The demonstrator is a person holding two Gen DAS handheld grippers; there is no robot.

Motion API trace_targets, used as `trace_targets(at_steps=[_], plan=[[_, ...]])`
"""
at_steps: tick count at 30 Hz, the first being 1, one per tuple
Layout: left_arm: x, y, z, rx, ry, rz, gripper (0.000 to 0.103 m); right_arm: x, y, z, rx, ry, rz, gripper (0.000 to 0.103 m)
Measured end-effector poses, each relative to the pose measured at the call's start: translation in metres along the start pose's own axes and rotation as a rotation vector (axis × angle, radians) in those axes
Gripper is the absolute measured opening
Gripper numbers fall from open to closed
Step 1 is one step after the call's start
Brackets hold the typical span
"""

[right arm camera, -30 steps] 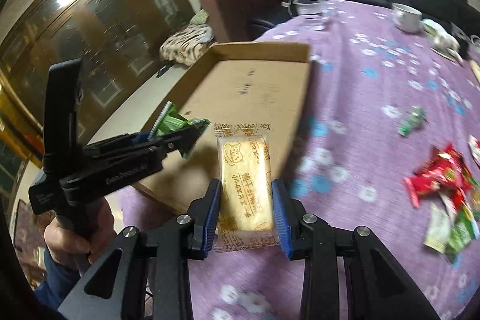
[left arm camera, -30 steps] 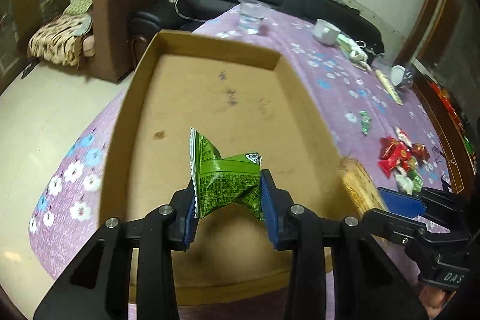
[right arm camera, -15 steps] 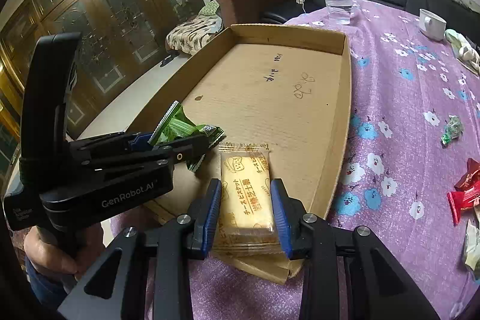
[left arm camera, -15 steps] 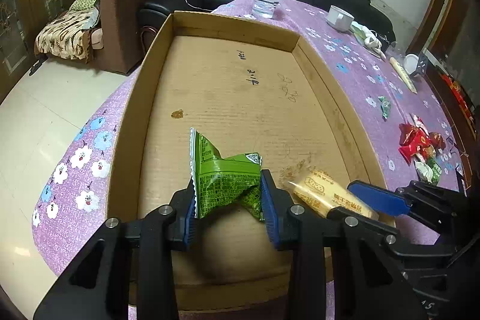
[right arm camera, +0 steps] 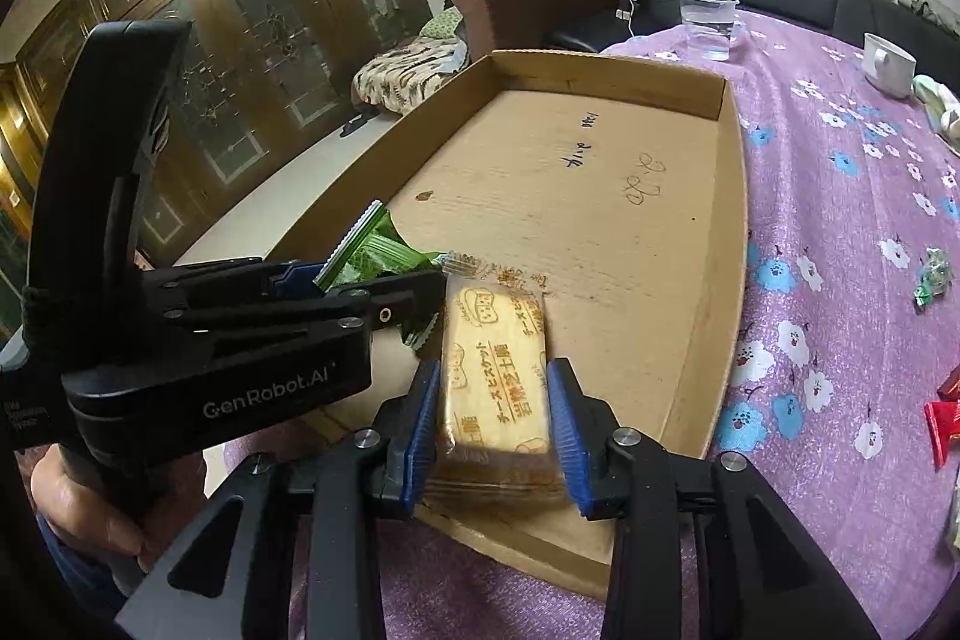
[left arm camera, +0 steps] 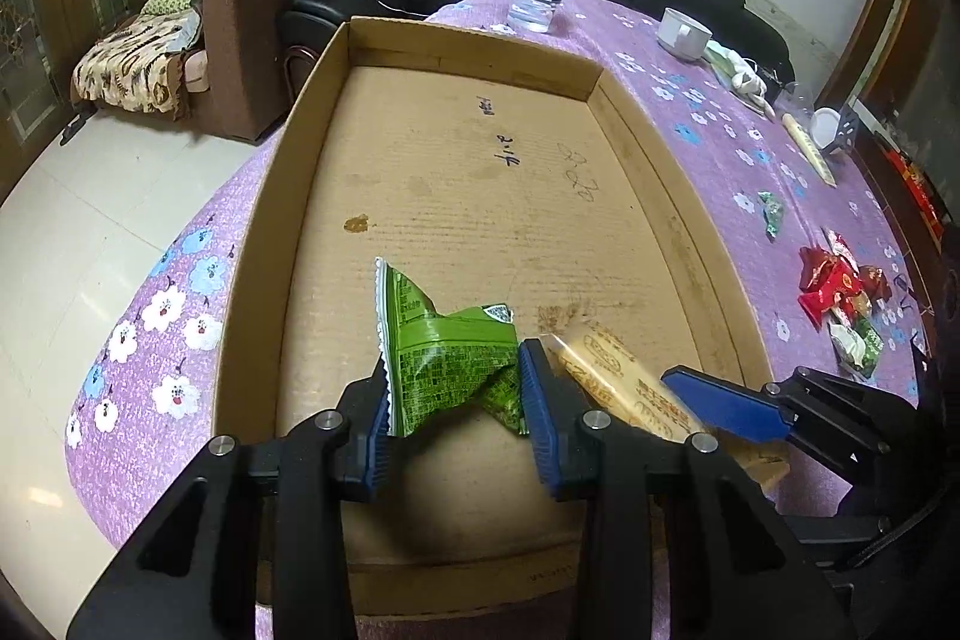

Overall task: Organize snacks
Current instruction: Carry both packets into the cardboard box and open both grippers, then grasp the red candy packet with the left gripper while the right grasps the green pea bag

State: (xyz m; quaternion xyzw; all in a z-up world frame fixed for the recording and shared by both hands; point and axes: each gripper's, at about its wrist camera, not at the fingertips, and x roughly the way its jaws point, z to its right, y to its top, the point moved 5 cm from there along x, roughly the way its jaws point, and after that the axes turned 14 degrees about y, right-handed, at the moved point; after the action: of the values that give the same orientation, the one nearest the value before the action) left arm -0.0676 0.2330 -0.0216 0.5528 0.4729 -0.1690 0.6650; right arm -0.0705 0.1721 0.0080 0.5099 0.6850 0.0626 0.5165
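Over the near end of the cardboard tray (left arm camera: 282, 196): left gripper (left arm camera: 456, 400) clamped on a crumpled green snack packet (left arm camera: 444, 346), both blue pads pressing its sides, packet raised above the tray floor. Just right of it, inside the tray's near right corner: right gripper (right arm camera: 492, 418) around a yellow biscuit packet (right arm camera: 495, 364), jaws opening, packet between the blue pads and lying tilted with its far end on the tray floor; cannot tell whether the pads press on it. Green packet's lower corner just beside the biscuit packet's far left edge. Behind the left gripper, at the tray's near left outside: a hand (right arm camera: 96, 502) around the black handle.

Right of the tray, on the purple flowered tablecloth (left arm camera: 720, 142): a lone green candy (left arm camera: 771, 214), and farther right a heap of red and green snacks (left arm camera: 840, 298). Beyond the tray's far wall: a clear plastic cup (left arm camera: 537, 4) and a white mug (left arm camera: 684, 34). Tray floor bare apart from pen scribbles and a small brown stain.
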Motion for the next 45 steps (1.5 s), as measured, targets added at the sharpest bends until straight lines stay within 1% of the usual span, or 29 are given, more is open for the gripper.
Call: trace_targets(at_steps=[6, 7, 9, 11, 14, 17, 20, 23, 26, 31, 39, 45], plan=[[-0.006, 0.001, -0.003, -0.015, -0.012, -0.004, 0.036, -0.008, 0.002, 0.002, 0.018, 0.027, 0.026, 0.038], [-0.007, 0.001, -0.003, -0.017, -0.014, -0.001, 0.038, -0.009, 0.003, 0.001, 0.018, 0.032, 0.032, 0.038], [-0.012, 0.002, -0.003, -0.025, -0.026, 0.007, 0.045, -0.010, 0.003, 0.000, 0.018, 0.040, 0.038, 0.038], [-0.016, 0.003, -0.003, -0.032, -0.031, 0.019, 0.049, -0.012, 0.004, 0.000, 0.022, 0.050, 0.040, 0.038], [-0.022, 0.006, -0.002, -0.040, -0.044, 0.033, 0.049, -0.017, 0.005, 0.000, 0.033, 0.064, 0.055, 0.038], [-0.028, 0.008, -0.002, -0.044, -0.042, 0.052, 0.049, -0.025, 0.006, 0.002, 0.052, 0.066, 0.080, 0.038], [-0.032, 0.010, -0.002, -0.052, -0.039, 0.060, 0.049, -0.022, 0.003, 0.008, 0.065, 0.023, 0.055, 0.038], [-0.038, 0.011, -0.002, -0.051, -0.037, 0.072, 0.049, -0.010, -0.004, 0.003, 0.058, 0.079, 0.004, 0.035], [-0.042, 0.011, -0.001, -0.053, -0.038, 0.077, 0.049, -0.012, -0.005, -0.006, 0.031, 0.115, 0.007, 0.034], [-0.045, 0.010, 0.002, -0.043, -0.040, 0.081, 0.049, -0.030, -0.001, -0.001, 0.049, 0.104, 0.055, 0.035], [-0.051, 0.011, 0.018, -0.009, -0.060, 0.085, 0.049, -0.061, -0.005, 0.012, 0.094, 0.075, 0.086, 0.035], [-0.058, 0.009, 0.044, 0.050, -0.082, 0.091, 0.049, -0.104, -0.008, 0.041, 0.162, 0.055, 0.148, 0.035]])
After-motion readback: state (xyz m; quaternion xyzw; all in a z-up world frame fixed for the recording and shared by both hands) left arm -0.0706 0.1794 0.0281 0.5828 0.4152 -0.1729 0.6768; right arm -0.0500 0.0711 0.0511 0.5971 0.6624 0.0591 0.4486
